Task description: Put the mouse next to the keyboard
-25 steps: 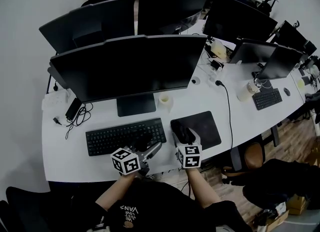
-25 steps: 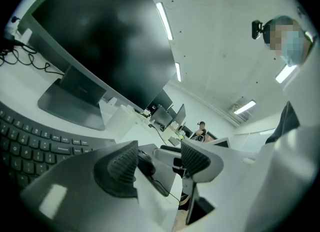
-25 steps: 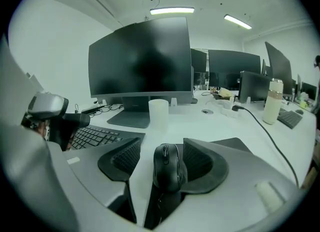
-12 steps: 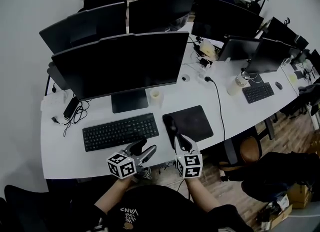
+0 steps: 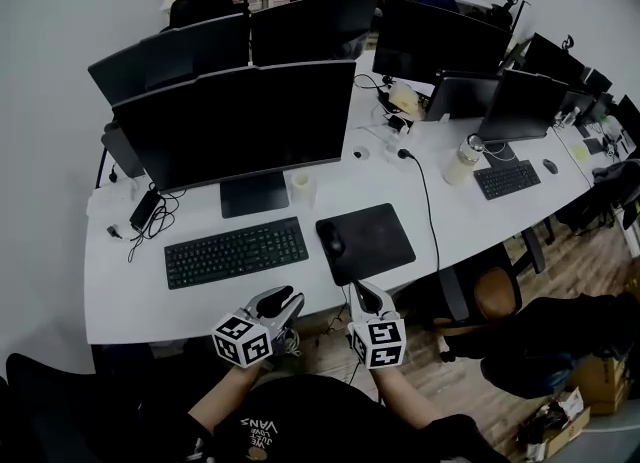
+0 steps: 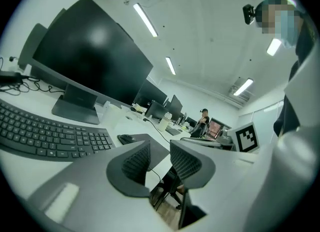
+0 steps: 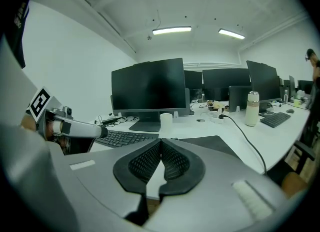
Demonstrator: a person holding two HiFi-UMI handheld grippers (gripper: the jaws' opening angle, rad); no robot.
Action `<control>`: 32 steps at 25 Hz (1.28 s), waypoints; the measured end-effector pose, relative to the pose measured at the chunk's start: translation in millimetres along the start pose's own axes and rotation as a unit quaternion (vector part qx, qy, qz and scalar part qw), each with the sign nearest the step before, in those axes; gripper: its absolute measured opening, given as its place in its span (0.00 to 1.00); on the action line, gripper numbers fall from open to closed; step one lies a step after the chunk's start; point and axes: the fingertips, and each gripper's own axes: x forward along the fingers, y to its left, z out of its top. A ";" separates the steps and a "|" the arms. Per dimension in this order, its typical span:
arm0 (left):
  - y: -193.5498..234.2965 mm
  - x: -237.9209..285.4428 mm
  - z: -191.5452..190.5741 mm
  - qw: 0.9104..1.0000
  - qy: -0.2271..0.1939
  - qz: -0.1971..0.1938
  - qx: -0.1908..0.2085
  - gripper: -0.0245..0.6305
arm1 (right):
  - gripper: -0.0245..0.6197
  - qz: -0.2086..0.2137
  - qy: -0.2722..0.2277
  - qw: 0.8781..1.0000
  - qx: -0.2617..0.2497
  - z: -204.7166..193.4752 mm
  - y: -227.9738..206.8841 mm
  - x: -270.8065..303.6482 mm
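Note:
The black mouse (image 5: 331, 241) lies on the left edge of the black mouse pad (image 5: 368, 241), just right of the black keyboard (image 5: 235, 252); no gripper touches it. In the left gripper view the mouse (image 6: 126, 139) sits beyond the keyboard (image 6: 45, 133). My left gripper (image 5: 281, 303) hovers off the desk's front edge. Its jaws are closing, a gap still shows, and nothing is between them. My right gripper (image 5: 368, 298) hangs in front of the pad, shut and empty, its pads (image 7: 150, 160) meeting.
A large monitor (image 5: 235, 131) stands behind the keyboard, with a white cup (image 5: 301, 189) by its foot. A black cable (image 5: 430, 216) runs right of the pad. Further right are a bottle (image 5: 459, 163), a second keyboard (image 5: 507, 178) and more monitors. A chair (image 5: 490, 301) stands below the desk edge.
The right gripper has let go of the mouse, pulled back off the desk and shut. The left gripper has drawn back too, and its jaws have narrowed.

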 end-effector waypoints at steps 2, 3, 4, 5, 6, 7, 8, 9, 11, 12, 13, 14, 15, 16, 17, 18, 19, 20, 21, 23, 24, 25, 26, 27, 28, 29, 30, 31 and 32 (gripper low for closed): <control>-6.6 -5.1 -5.3 1.000 0.003 0.007 0.013 0.17 | 0.05 0.005 -0.002 1.000 0.000 -3.3 3.3 -10.3; -9.7 -7.7 -7.2 1.000 0.004 0.010 0.017 0.14 | 0.05 0.006 -0.003 1.000 0.001 -4.7 4.7 -15.1; -12.8 -10.7 -8.4 1.000 0.004 0.012 0.021 0.11 | 0.05 0.008 -0.003 1.000 0.001 -6.4 6.0 -19.9; -16.0 -13.8 -9.0 1.000 0.004 0.014 0.025 0.10 | 0.05 0.009 -0.001 1.000 0.001 -8.7 7.0 -24.7; -19.2 -16.9 -9.3 0.999 0.003 0.015 0.028 0.08 | 0.05 0.010 0.000 1.000 0.000 -10.7 8.1 -29.3; -21.9 -20.0 -9.6 0.999 0.003 0.017 0.032 0.07 | 0.05 0.011 0.001 1.000 0.000 -12.1 9.4 -33.6; -24.0 -22.9 -10.1 0.999 0.002 0.018 0.036 0.06 | 0.05 0.013 0.002 1.000 -0.001 -13.2 10.9 -37.6; -25.5 -25.9 -10.9 0.999 0.002 0.020 0.039 0.05 | 0.05 0.014 0.002 1.000 -0.002 -14.5 12.5 -41.2; -27.8 -32.4 -13.5 0.999 0.001 0.024 0.041 0.04 | 0.05 0.017 0.002 1.000 -0.002 -17.6 16.7 -48.3; -29.1 -35.9 -15.1 0.999 0.002 0.026 0.041 0.04 | 0.05 0.019 0.002 1.000 -0.002 -18.9 19.2 -51.8; -30.5 -39.2 -16.6 0.999 0.002 0.027 0.042 0.04 | 0.05 0.021 0.002 1.000 -0.003 -20.2 21.3 -55.2; -32.3 -42.2 -18.1 0.999 0.003 0.028 0.043 0.04 | 0.05 0.023 0.003 1.000 -0.004 -21.3 22.8 -58.7; -34.5 -45.0 -19.6 0.999 0.004 0.030 0.044 0.04 | 0.05 0.023 0.004 1.000 -0.005 -22.7 23.6 -62.5; -37.1 -47.7 -21.4 0.998 0.005 0.031 0.045 0.04 | 0.05 0.024 0.007 1.000 -0.007 -24.4 23.8 -66.4; -39.5 -50.5 -23.4 0.998 0.005 0.034 0.046 0.04 | 0.05 0.024 0.009 1.000 -0.007 -25.8 24.0 -70.2; -41.6 -53.3 -25.7 0.998 0.006 0.036 0.046 0.04 | 0.05 0.025 0.009 1.000 -0.007 -27.0 24.4 -73.6; -43.2 -56.0 -28.2 0.998 0.006 0.039 0.047 0.04 | 0.05 0.025 0.009 1.000 -0.005 -28.6 24.8 -76.6; -44.6 -58.4 -31.0 0.998 0.006 0.042 0.047 0.04 | 0.05 0.026 0.010 1.000 -0.004 -30.6 25.2 -79.5; -45.8 -60.6 -33.8 0.998 0.006 0.044 0.048 0.04 | 0.05 0.027 0.010 1.000 -0.003 -32.4 25.6 -82.2; -48.9 -63.9 -38.2 0.998 0.006 0.048 0.051 0.04 | 0.05 0.029 0.011 1.000 -0.004 -35.1 26.9 -87.1; -50.9 -65.3 -39.7 0.997 0.006 0.049 0.053 0.04 | 0.05 0.030 0.011 0.999 -0.006 -35.9 27.9 -89.2; -53.0 -66.6 -40.9 0.997 0.005 0.050 0.055 0.04 | 0.05 0.032 0.010 0.999 -0.007 -36.5 29.1 -91.2; -55.2 -67.7 -41.9 0.997 0.003 0.051 0.058 0.04 | 0.05 0.034 0.010 0.999 -0.008 -37.2 30.3 -93.1; -57.3 -68.7 -43.0 0.997 0.001 0.053 0.060 0.04 | 0.05 0.035 0.010 0.999 -0.009 -37.8 31.4 -94.9; -59.5 -69.7 -44.1 0.996 -0.001 0.055 0.063 0.04 | 0.05 0.037 0.009 0.999 -0.009 -38.1 32.3 -96.7; -61.6 -70.5 -45.1 0.996 -0.002 0.056 0.067 0.04 | 0.05 0.037 0.007 0.999 -0.009 -38.0 33.1 -98.3; -63.6 -70.9 -46.1 0.996 -0.001 0.056 0.071 0.04 | 0.05 0.038 0.004 0.999 -0.010 -37.2 33.8 -99.5; -65.4 -71.2 -47.1 0.996 0.000 0.056 0.077 0.04 | 0.04 0.038 0.001 0.999 -0.011 -36.1 34.5 -100.5; -66.9 -71.9 -48.1 0.995 0.003 0.055 0.083 0.04 | 0.05 0.038 -0.002 0.999 -0.014 -35.2 35.4 -101.6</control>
